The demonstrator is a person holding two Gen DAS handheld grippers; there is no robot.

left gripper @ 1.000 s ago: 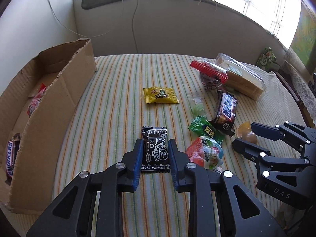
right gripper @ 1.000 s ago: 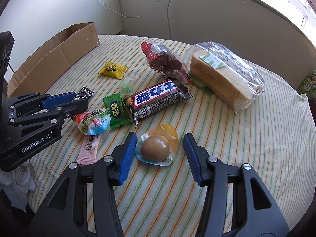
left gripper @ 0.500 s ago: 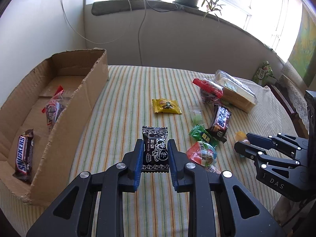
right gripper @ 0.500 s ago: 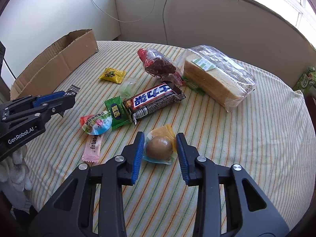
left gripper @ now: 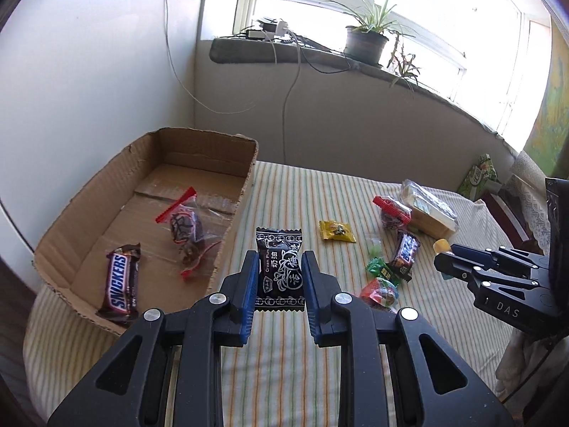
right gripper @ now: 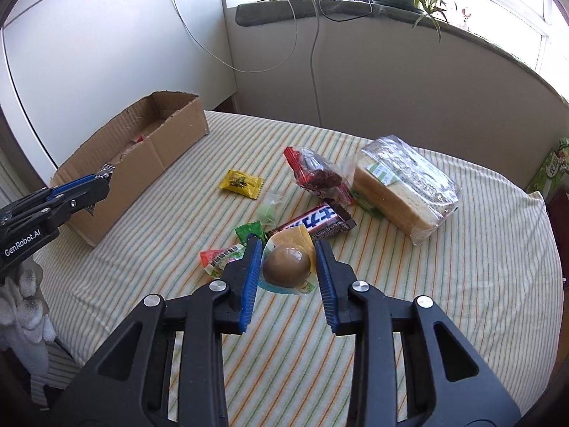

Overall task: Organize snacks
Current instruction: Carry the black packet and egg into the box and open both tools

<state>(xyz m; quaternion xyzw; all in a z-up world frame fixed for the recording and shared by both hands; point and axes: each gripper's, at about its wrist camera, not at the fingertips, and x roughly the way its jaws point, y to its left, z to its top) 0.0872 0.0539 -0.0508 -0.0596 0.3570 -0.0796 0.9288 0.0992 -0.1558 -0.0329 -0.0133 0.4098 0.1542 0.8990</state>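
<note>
My left gripper [left gripper: 279,259] is shut on a black plum candy packet [left gripper: 280,284], held in the air just right of the open cardboard box [left gripper: 199,133]. The box holds a Snickers bar [left gripper: 121,284] and a red-zip bag of dark snacks [left gripper: 185,227]. My right gripper [right gripper: 287,245] is shut on a clear pack with a brown egg [right gripper: 286,265], lifted off the striped tablecloth [right gripper: 426,284]. On the cloth lie a yellow candy [right gripper: 242,184], a chocolate bar [right gripper: 316,220], a green packet [right gripper: 250,231], a red-green packet [right gripper: 220,258], a red-topped bag [right gripper: 316,174] and bagged bread [right gripper: 402,185].
The box [right gripper: 149,163] stands along the table's left edge against the white wall. A green carton [right gripper: 554,167] sits beyond the far right edge. A window sill with a potted plant [left gripper: 366,41] and hanging cables runs behind. White cloth [right gripper: 25,313] hangs at lower left.
The right jaws closed on the egg pack and raised it off the cloth. The left gripper rose with the black candy and moved toward the box, whose inside now shows.
</note>
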